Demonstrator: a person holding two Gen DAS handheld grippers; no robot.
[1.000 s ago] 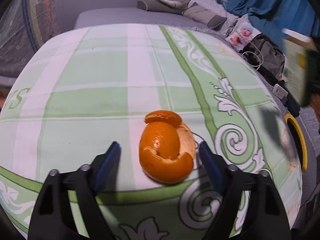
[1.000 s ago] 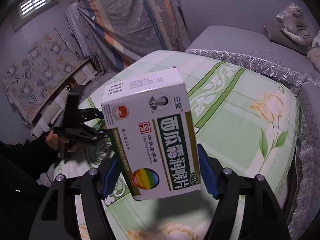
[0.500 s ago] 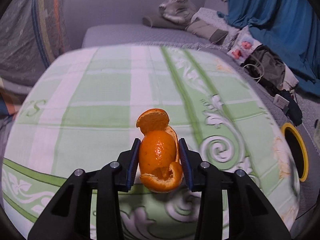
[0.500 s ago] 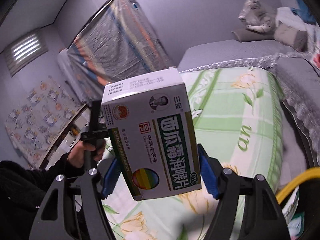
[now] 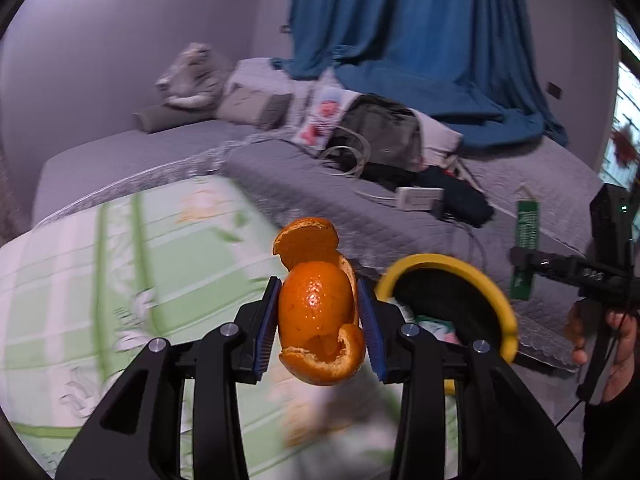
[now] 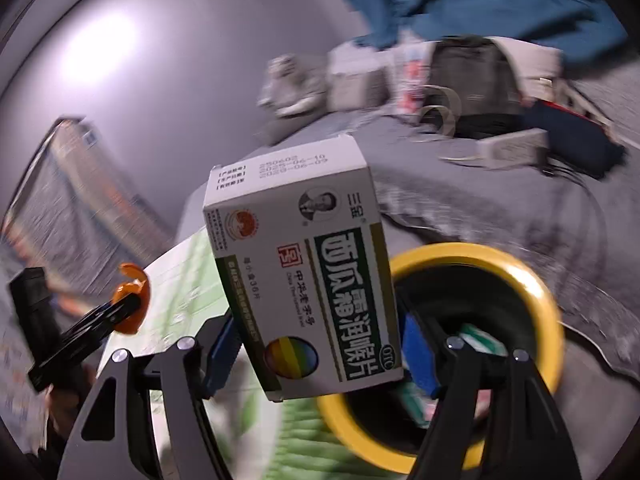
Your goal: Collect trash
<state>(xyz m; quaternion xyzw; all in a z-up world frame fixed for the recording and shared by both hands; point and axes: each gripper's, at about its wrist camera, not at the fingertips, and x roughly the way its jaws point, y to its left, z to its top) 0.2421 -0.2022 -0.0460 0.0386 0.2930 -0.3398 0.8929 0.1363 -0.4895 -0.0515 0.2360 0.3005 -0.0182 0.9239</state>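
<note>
My left gripper [image 5: 319, 326] is shut on a curled orange peel [image 5: 318, 312], held in the air above the green patterned cloth [image 5: 120, 280]. Just right of it and lower stands a yellow-rimmed bin [image 5: 504, 308] with trash inside. In the right wrist view my right gripper [image 6: 320, 344] is shut on a white and green medicine box [image 6: 304, 264], which hangs in front of the yellow-rimmed bin [image 6: 548, 304]. The left gripper with the orange peel [image 6: 134, 300] shows at that view's left edge. The box [image 5: 525, 248] and the right gripper's black body show at the far right of the left wrist view.
A grey bed [image 5: 280, 184] lies behind the bin, with a dark bag [image 5: 380, 132], a white power adapter [image 5: 418, 198], cables and pillows on it. A blue curtain [image 5: 420, 32] hangs behind. A person's hand [image 5: 616, 344] holds the right gripper's handle.
The left gripper closed on the orange peel, lifted it off the cloth and swung right toward the bin. The right gripper carried the box sideways until the bin came under it.
</note>
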